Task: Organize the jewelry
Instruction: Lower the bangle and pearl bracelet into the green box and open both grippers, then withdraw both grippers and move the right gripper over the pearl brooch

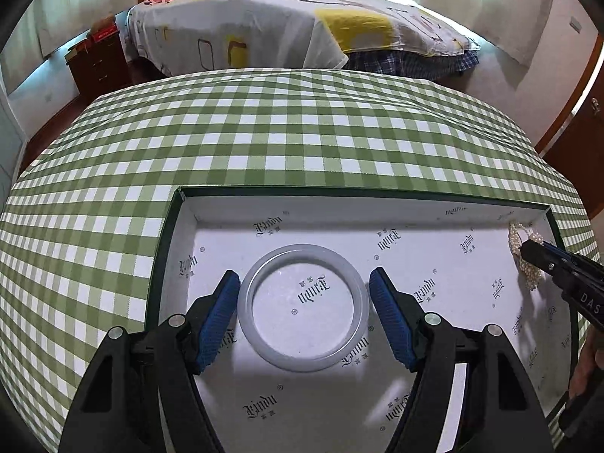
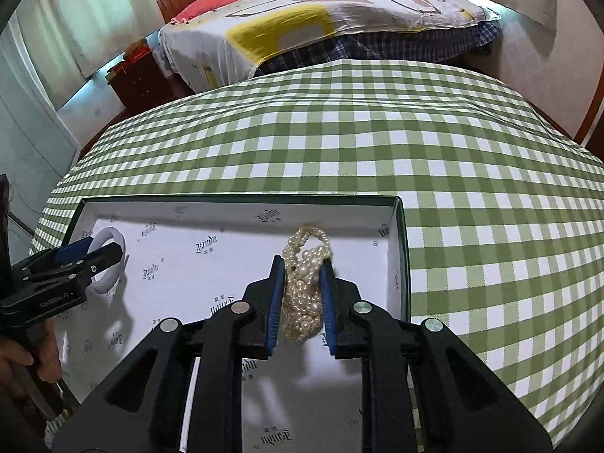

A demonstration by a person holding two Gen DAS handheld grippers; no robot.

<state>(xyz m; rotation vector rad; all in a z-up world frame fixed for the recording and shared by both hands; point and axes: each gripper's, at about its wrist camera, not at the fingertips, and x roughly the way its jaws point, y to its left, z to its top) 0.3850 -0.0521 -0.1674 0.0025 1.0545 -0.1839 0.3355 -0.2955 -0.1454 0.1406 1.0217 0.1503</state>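
Note:
A pale grey-white bangle [image 1: 245,302] sits low in an open box [image 1: 181,204] lined with white printed paper. My left gripper [image 1: 305,283] spans it across its full width, with the blue pads [image 1: 222,302] against its outer rim. The bangle [image 2: 113,238] and that gripper [image 2: 96,255] also show at the left of the right wrist view. A bundled pearl necklace [image 2: 305,283] lies at the right end of the box [image 2: 400,249]. My right gripper [image 2: 302,268] is open around it. Its jaws stand narrowly apart with the strands loose between them and a gap by the right pad. In the left wrist view the pearls [image 1: 515,238] and a right gripper finger [image 1: 543,256] appear at the far right.
The box rests on a table under a green and white checked cloth [image 1: 302,132]. Beyond the table stands a bed with a patterned cover [image 1: 283,22] and a dark wooden nightstand [image 1: 98,64]. A hand [image 2: 22,355] holds the left gripper's handle.

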